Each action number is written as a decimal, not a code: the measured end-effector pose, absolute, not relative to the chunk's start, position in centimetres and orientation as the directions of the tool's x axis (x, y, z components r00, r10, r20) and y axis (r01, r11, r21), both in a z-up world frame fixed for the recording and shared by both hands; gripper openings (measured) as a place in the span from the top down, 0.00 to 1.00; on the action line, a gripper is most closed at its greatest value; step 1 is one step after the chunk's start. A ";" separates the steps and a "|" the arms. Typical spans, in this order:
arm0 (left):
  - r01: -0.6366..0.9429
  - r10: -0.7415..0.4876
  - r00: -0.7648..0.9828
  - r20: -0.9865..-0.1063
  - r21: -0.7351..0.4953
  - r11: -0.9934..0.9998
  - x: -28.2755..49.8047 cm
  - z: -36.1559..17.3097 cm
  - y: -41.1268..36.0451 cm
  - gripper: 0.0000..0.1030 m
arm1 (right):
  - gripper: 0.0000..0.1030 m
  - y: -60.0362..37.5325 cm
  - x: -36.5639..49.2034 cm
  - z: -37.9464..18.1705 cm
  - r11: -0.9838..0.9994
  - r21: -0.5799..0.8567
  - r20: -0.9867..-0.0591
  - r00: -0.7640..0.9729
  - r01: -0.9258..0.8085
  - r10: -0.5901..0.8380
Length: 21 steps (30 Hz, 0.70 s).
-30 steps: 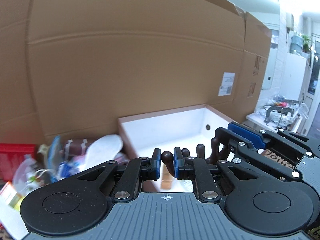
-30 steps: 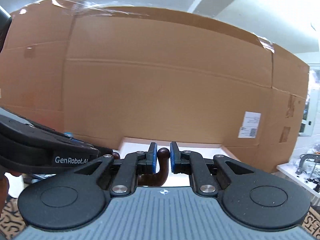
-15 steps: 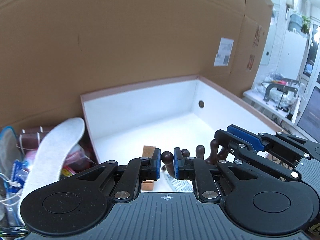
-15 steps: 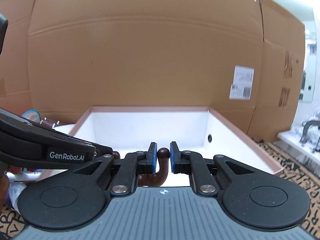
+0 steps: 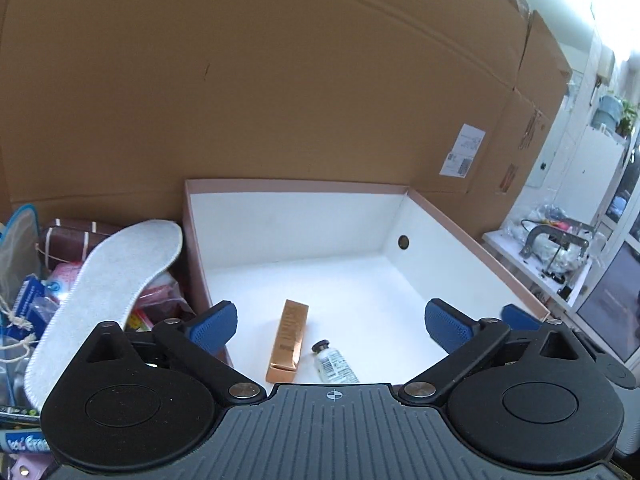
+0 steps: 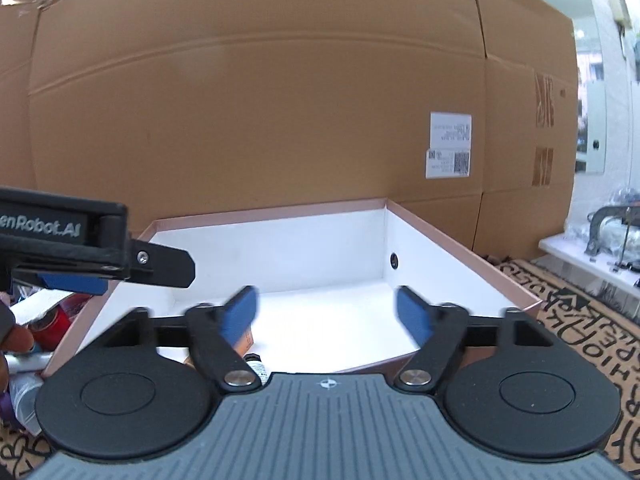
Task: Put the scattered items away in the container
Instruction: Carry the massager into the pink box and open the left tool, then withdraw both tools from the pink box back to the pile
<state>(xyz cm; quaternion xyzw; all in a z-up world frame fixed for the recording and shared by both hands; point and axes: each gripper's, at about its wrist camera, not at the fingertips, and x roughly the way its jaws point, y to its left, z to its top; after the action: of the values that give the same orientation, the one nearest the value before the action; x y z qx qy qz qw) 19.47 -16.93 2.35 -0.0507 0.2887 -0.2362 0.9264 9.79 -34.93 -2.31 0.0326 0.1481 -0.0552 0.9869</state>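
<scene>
Both grippers, left gripper (image 5: 328, 326) and right gripper (image 6: 326, 314), opening empty over white box (image 5: 472, 240); next, should have reached left pile (image 5: 80, 280).

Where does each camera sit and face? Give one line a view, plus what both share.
Left wrist: behind the opening, empty left gripper, looking down into the white box; right gripper at right edge.
Right wrist: behind the opening, empty right gripper, facing the box; left gripper at left.
Shared: box, gold carton, small bottle, cardboard wall.
</scene>
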 end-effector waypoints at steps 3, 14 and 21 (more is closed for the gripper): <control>0.430 -0.463 0.735 -0.496 -0.187 0.883 18.0 2.5 -16.9 0.00 | 0.01 -33.8 8.9 -2.1 0.996 0.002 -0.283 0.955 0.090 -0.086; 0.299 -0.343 0.837 -0.426 -0.169 0.939 11.9 3.7 -8.1 0.00 | 0.00 -30.4 7.7 -2.4 0.983 -0.148 -0.276 0.949 0.113 -0.150; 0.093 -0.150 0.878 -0.454 -0.144 0.985 7.9 0.9 -0.5 0.00 | 0.00 -28.3 4.8 -1.6 0.986 -0.114 -0.227 0.963 0.119 -0.142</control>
<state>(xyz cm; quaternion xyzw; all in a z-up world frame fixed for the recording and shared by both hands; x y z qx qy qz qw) 7.88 -0.54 0.95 -0.0590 0.2386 -0.0628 0.9673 4.84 -28.28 -1.58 -0.0496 0.1180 -0.0660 0.9896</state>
